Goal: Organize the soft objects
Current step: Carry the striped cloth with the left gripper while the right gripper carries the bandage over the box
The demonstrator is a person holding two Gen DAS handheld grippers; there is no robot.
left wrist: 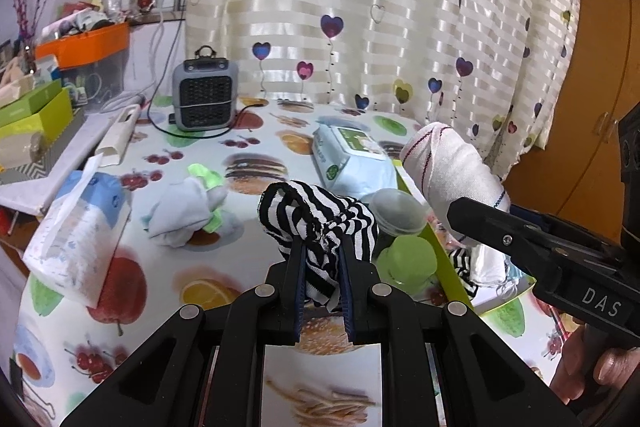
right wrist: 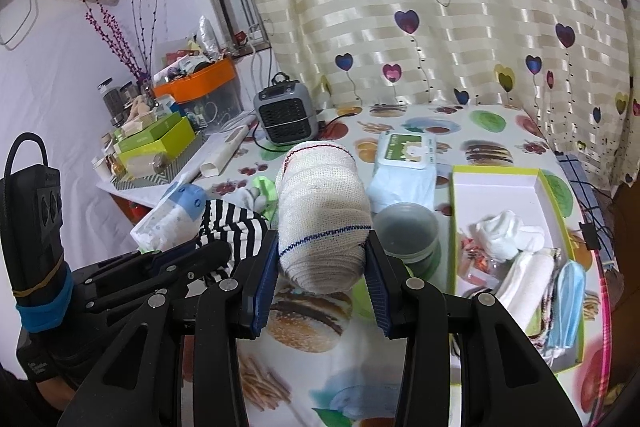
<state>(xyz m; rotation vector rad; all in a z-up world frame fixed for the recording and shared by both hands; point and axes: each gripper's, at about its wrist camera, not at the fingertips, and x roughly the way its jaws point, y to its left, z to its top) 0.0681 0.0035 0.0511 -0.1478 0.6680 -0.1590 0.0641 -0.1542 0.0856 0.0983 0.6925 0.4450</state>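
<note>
My left gripper [left wrist: 320, 247] is shut on a black-and-white striped cloth [left wrist: 320, 215] and holds it above the table. My right gripper [right wrist: 322, 251] is shut on a rolled white towel [right wrist: 320, 203] and holds it above the table; the towel also shows in the left wrist view [left wrist: 452, 167]. A green-edged open box [right wrist: 496, 183] on the right holds white cloths [right wrist: 504, 231], a blue face mask [right wrist: 568, 291] and other soft items. A white-and-green bundle of socks [left wrist: 188, 203] lies on the table.
A wet-wipes pack [right wrist: 404, 163], a grey lidded tub [right wrist: 404, 231], a green-capped bottle [left wrist: 408, 259], a tissue pack [left wrist: 76, 235] and a small grey heater [left wrist: 204, 91] stand on the fruit-print tablecloth [left wrist: 160, 291]. Cluttered boxes [left wrist: 36, 111] fill the left shelf. A curtain [left wrist: 360, 7] hangs behind.
</note>
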